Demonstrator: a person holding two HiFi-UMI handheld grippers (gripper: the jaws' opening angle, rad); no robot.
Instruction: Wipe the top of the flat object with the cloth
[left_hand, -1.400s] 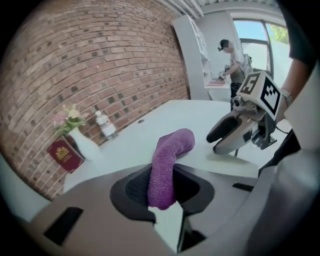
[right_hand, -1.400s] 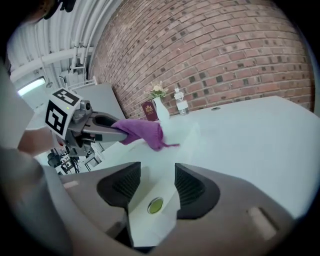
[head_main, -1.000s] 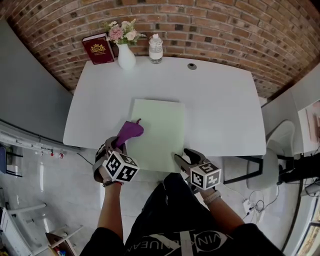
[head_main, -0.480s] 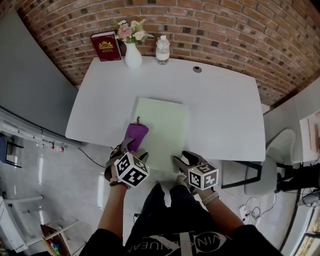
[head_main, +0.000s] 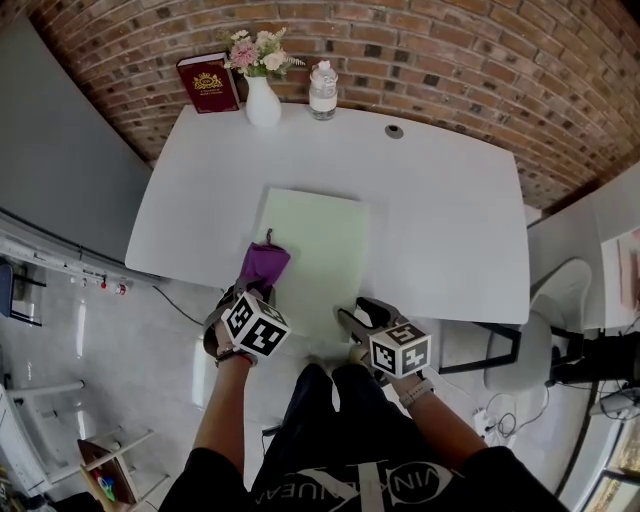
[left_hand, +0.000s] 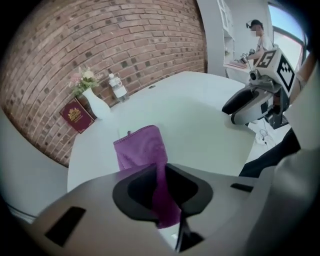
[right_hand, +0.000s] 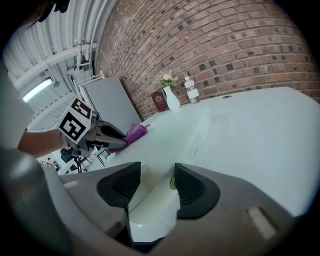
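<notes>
Cloth (head_main: 264, 266): purple, spread over the near left edge of the flat pale green board (head_main: 322, 235), near end pinched in the left gripper (head_main: 250, 290), jaws just closed narrow on it, likely for dragging across the top. Near right: board's near edge clamped at medium width by the right gripper (head_main: 350, 318), probably against sliding on the white table (head_main: 440, 200). Far left: 1 vase (head_main: 262, 103) holding flowers (head_main: 255, 50), 1 capped bottle (head_main: 322, 92), contents unclear, 1 red book (head_main: 208, 83).

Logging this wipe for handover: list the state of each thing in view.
left gripper: jaws just closing, pinching the purple cloth
purple cloth: lying over green board's left edge
green board: flat on white table
right gripper: shut on board's near corner
bottle: upright
vase: upright, holding flowers
book: closed, standing
</notes>
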